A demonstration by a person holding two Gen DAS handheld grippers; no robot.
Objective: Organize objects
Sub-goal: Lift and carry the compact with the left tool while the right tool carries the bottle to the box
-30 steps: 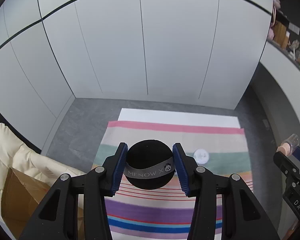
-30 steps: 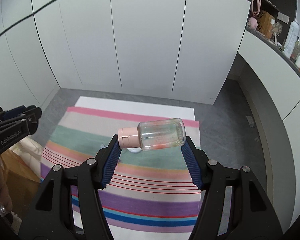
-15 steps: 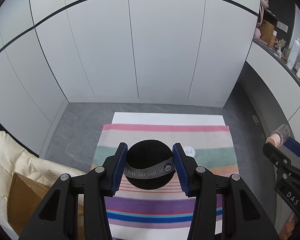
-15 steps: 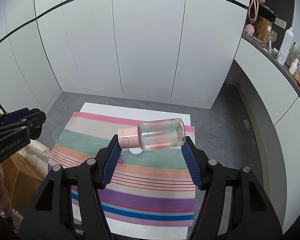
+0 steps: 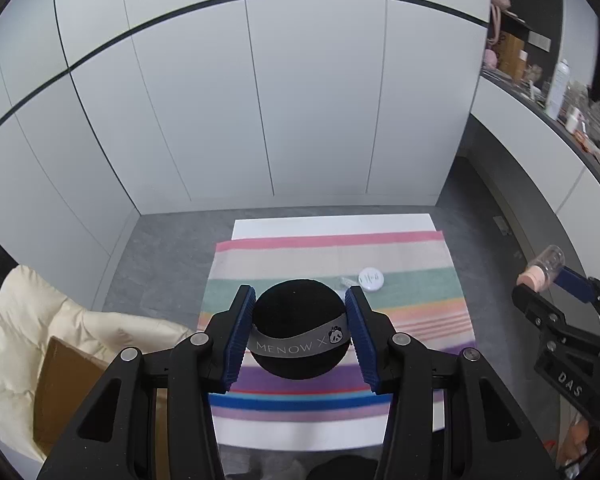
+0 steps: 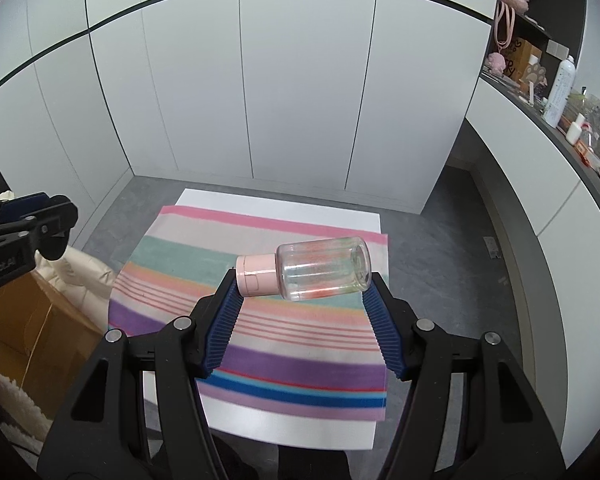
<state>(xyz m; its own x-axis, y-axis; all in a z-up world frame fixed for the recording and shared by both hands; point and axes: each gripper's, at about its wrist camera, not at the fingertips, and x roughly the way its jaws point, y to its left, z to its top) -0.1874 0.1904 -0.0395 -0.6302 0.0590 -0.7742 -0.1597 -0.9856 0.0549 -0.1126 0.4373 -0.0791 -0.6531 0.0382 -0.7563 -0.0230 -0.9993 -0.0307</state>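
My left gripper (image 5: 300, 326) is shut on a black round puff (image 5: 299, 330) with a grey "MENOW" ribbon, held high above the striped cloth (image 5: 400, 280). My right gripper (image 6: 304, 296) is shut on a clear bottle (image 6: 324, 270) with a pink cap, lying sideways between the pads, cap to the left. The bottle also shows at the right edge of the left wrist view (image 5: 542, 266). A small white round lid (image 5: 371, 279) lies on the cloth's green stripe, with a small clear item beside it.
The striped cloth (image 6: 260, 320) covers a white table (image 6: 280, 204) on a grey floor. A cream cushion (image 5: 40, 320) and brown cardboard box (image 5: 64, 392) sit to the left. White cabinet doors stand behind. A cluttered counter (image 6: 560, 112) runs along the right.
Both grippers have risen and pulled back from the table, which looks smaller and farther. Both still hold their objects the same way.
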